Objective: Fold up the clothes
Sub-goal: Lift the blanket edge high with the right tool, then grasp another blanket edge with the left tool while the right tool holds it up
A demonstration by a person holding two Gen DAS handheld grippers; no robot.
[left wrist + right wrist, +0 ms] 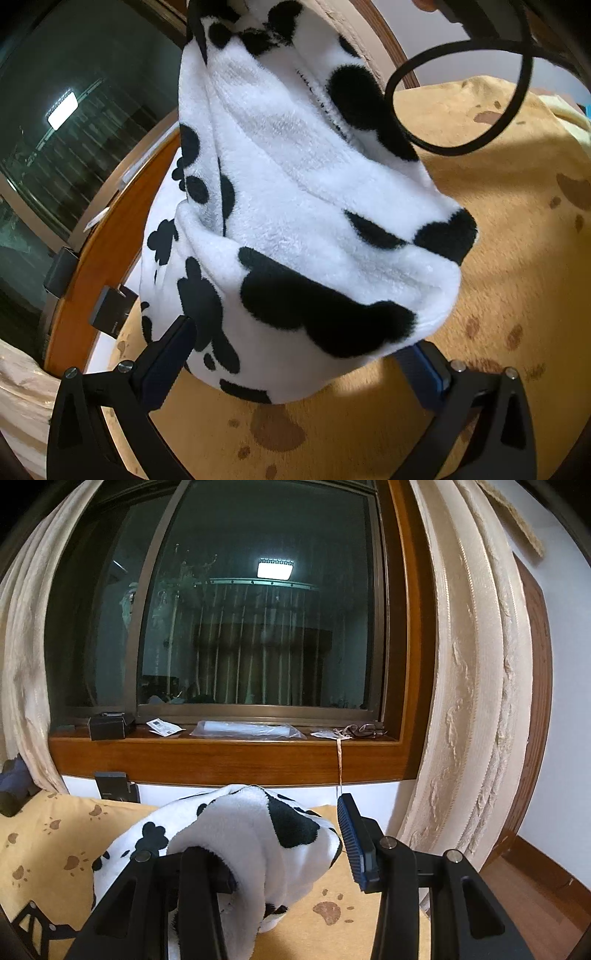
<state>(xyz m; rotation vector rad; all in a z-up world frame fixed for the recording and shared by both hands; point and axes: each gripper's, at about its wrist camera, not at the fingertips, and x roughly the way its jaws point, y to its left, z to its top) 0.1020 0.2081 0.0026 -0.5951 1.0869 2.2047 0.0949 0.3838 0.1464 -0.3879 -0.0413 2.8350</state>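
Note:
A fluffy white garment with black cow patches (295,206) hangs bunched above a tan bed cover with brown paw prints (509,258). In the left wrist view the cloth drapes between the spread fingers of my left gripper (299,354), which is open, and its top is held up out of frame. In the right wrist view the same garment (236,834) lies draped over the left finger of my right gripper (280,849). The blue-padded right finger (354,845) stands apart from the cloth, so this gripper is open.
A wooden window sill (221,753) with a black box (107,725), paper tags and a plastic bag runs behind the bed. Cream curtains (476,686) hang on both sides. A black cable loop (461,96) dangles at the upper right of the left wrist view.

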